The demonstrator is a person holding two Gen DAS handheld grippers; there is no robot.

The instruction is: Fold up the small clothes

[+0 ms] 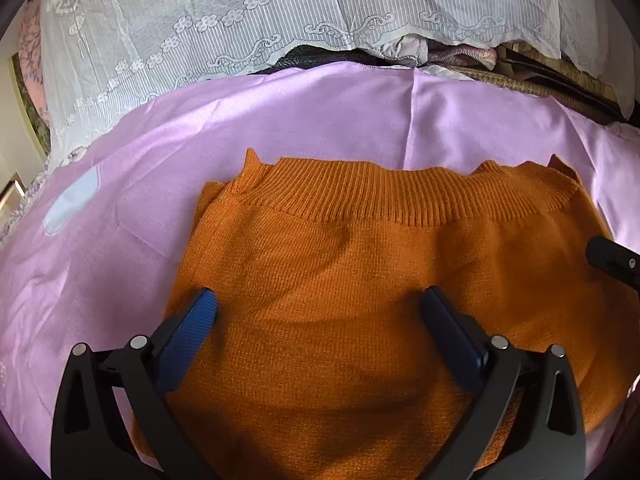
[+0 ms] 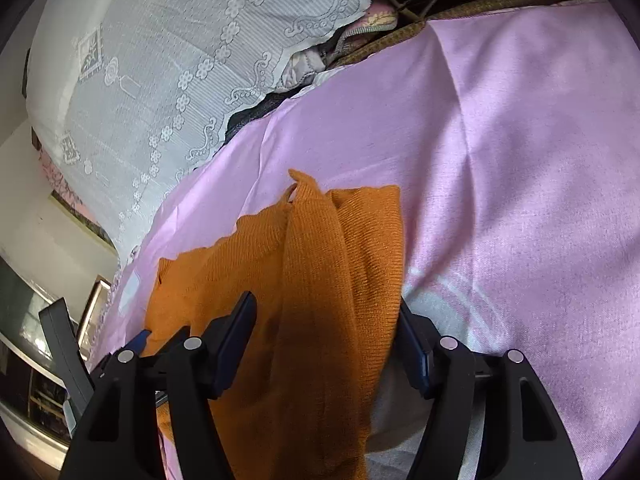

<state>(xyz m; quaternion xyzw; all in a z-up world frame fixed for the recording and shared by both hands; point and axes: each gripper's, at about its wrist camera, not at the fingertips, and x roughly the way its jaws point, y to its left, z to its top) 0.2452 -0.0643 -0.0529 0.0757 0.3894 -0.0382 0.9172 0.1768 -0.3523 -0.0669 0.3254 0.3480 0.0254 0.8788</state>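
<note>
A pink sheet (image 1: 340,120) covers the whole work surface and is the biggest thing in both views; it has some creases and a pale patch (image 1: 72,204) near its left edge in the left wrist view. Behind the sheet, a white lace cloth (image 1: 240,20) with a flower pattern hangs over a pile of other fabrics. On the sheet lies the orange sweater (image 1: 340,280), a knitted piece with a ribbed band (image 1: 360,196) along its far edge. In the left wrist view it lies mostly flat and fills the lower middle of the picture. In the right wrist view the sweater (image 2: 320,280) is bunched into long folds at its right side, and this part runs between the two fingers of the right claw (image 2: 326,324). The right claw is spread apart, and its blue pads stand at both sides of the folded cloth; I cannot tell if they press on it. The left claw (image 1: 320,300) is wide open, and its blue fingertips (image 1: 204,304) rest on or just above the flat knit, with no cloth pinched between them. At the right edge of the left wrist view, a black part of the other claw (image 1: 612,260) shows over the sweater.
</note>
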